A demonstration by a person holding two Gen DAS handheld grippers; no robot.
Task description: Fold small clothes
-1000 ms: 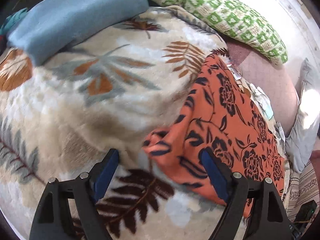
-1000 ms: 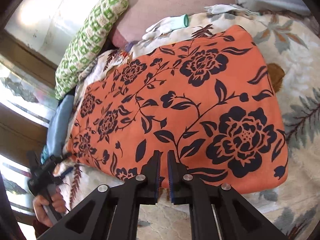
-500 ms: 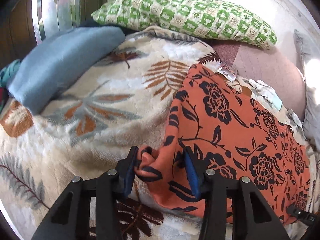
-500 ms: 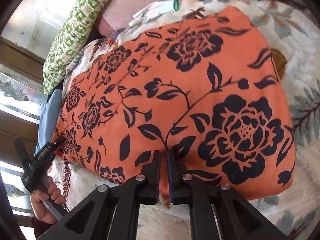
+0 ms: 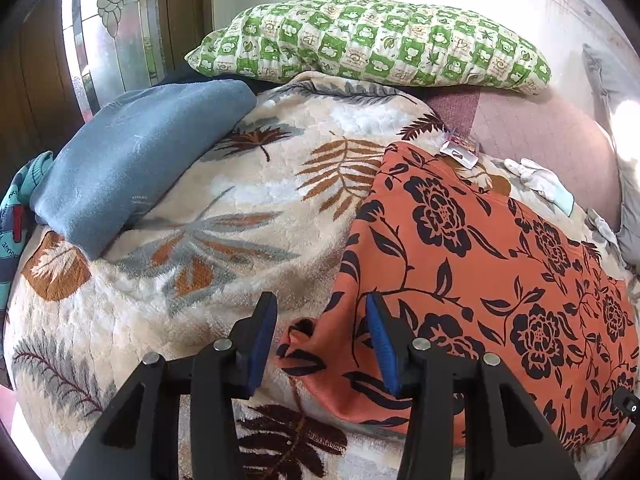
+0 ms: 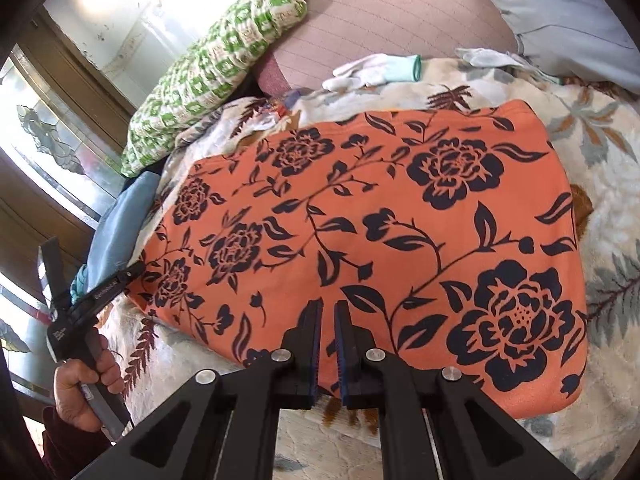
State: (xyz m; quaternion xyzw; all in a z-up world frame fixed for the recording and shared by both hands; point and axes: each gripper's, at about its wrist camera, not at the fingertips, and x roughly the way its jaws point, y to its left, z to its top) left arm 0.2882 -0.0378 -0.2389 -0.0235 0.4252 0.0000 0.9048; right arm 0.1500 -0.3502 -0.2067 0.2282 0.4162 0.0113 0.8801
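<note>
An orange garment with a dark floral print (image 5: pixel 480 264) lies flat on a cream leaf-patterned blanket (image 5: pixel 200 208); it also fills the right wrist view (image 6: pixel 380 232). My left gripper (image 5: pixel 320 328) is partly open, its blue pads on either side of the garment's bunched near corner without clamping it. My right gripper (image 6: pixel 327 336) is nearly shut, with a narrow gap, over the garment's near edge; whether cloth is pinched there is hidden. The left gripper also shows in the right wrist view (image 6: pixel 128 270), held by a hand.
A folded blue cloth (image 5: pixel 136 156) lies at the back left of the blanket. A green checked pillow (image 5: pixel 368 44) and a pink cushion (image 5: pixel 540 132) lie behind. White gloves (image 6: pixel 376 70) lie by the garment's far edge. A window and wooden frame stand at the left.
My left gripper closed in around the garment's corner half a second ago and has now opened wider. The garment lies flatter. My right gripper has stayed nearly shut at the near edge.
</note>
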